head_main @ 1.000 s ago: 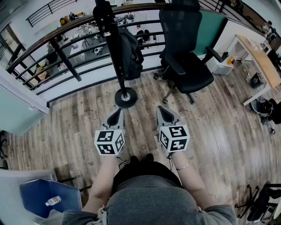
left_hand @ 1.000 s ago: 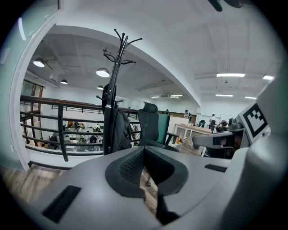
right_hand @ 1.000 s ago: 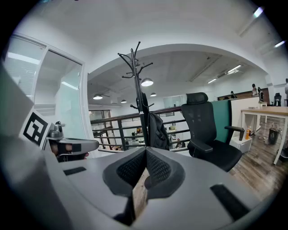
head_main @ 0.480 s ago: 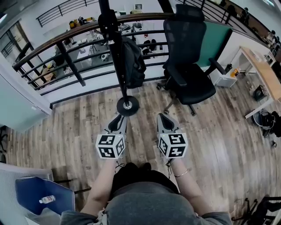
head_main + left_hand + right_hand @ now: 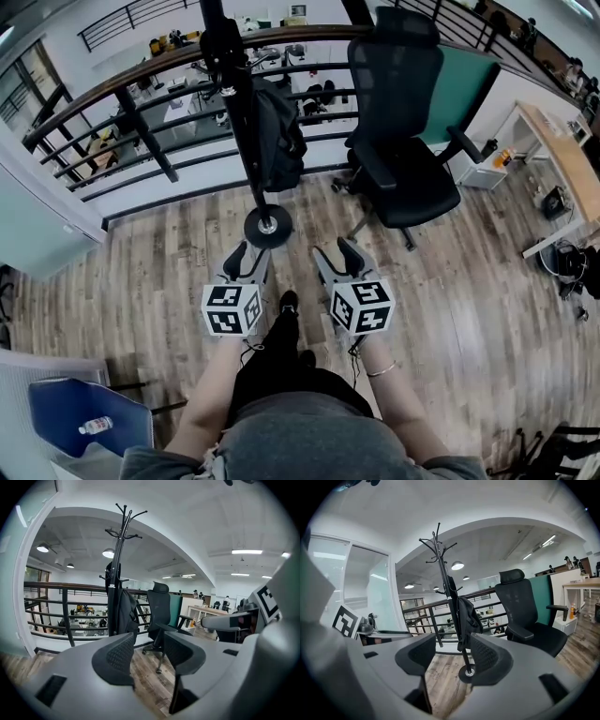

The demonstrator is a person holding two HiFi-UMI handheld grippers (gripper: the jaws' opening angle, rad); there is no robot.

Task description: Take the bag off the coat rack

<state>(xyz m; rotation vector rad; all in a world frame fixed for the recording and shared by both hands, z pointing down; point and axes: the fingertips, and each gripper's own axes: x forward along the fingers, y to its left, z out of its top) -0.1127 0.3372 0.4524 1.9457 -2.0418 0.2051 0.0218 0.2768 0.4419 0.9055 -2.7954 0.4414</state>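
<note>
Both tools are out in front of me, low over the wooden floor (image 5: 469,272). My left gripper (image 5: 247,255) has its jaws standing apart; they have just been opening, and nothing sits between the pads, only floorboards beyond. Same on the other side: my right gripper (image 5: 337,251) has just been opening too, jaws parted and empty, and through the gap I see the round base (image 5: 467,671) of the coat rack (image 5: 239,103) farther off on the floor.

The black bag (image 5: 277,131) is hanging on the rack, slung against the pole on the side nearest the office chair (image 5: 398,122), its bottom clear of the base. Neither gripper touches it; both are short of the rack, the left one nearest to its foot. The rack stands right in front of the railing (image 5: 141,75), with the chair just beside it on the right. My foot shows between the two grippers.
</note>
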